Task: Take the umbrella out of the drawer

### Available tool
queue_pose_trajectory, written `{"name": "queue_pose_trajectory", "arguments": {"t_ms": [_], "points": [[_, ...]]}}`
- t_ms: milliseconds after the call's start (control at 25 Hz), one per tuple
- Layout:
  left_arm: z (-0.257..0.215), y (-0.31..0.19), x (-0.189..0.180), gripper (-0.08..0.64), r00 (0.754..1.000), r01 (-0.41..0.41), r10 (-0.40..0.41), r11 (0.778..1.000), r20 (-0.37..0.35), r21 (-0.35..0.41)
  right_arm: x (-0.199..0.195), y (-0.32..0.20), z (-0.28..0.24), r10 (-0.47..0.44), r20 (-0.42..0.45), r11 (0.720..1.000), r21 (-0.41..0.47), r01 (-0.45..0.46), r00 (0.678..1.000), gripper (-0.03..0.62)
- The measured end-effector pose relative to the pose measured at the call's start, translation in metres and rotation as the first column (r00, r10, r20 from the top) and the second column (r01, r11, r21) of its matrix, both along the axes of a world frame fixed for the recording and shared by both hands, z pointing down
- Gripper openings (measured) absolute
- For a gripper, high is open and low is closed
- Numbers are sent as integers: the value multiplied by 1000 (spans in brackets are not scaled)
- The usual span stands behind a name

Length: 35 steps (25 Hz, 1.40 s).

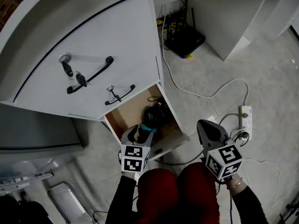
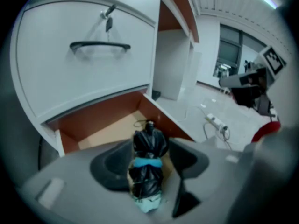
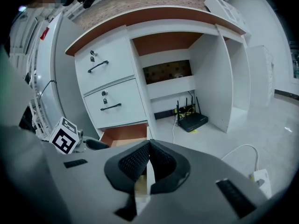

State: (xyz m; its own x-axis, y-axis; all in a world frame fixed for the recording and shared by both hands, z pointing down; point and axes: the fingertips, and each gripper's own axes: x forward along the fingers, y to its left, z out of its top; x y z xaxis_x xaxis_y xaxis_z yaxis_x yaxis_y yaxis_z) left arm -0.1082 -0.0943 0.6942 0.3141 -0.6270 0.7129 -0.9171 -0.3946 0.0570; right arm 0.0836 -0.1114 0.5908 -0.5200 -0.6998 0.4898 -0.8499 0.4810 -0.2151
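The bottom drawer of the white cabinet stands pulled out. A folded black umbrella with a blue strap lies inside it on the wooden bottom. My left gripper hangs over the drawer's front edge and points down at the umbrella. Its jaws stand open, one on each side of the umbrella, and I see no pad pressing on it. To the right of the drawer my right gripper sits above the floor, pads together and empty.
Two closed drawers above carry black handles and keys. A black router stands in the desk's open bay. A white cable runs across the floor to a power strip. The person's red trousers are at the bottom.
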Motion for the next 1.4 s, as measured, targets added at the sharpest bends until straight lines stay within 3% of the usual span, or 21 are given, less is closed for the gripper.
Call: {"name": "queue_pose_trajectory", "arguments": {"t_ms": [440, 920, 1400], "points": [[53, -11, 10, 285, 998, -60, 62, 991, 15, -119, -38, -19, 25, -108, 32, 994, -25, 109, 994, -2], [109, -17, 15, 285, 990, -91, 113, 965, 80, -246, -84, -25, 42, -125, 64, 990, -63, 129, 990, -2], [137, -25, 21, 291, 982, -73, 116, 962, 151, -265, -111, -11, 66, -159, 41, 984, -81, 162, 986, -3]]}}
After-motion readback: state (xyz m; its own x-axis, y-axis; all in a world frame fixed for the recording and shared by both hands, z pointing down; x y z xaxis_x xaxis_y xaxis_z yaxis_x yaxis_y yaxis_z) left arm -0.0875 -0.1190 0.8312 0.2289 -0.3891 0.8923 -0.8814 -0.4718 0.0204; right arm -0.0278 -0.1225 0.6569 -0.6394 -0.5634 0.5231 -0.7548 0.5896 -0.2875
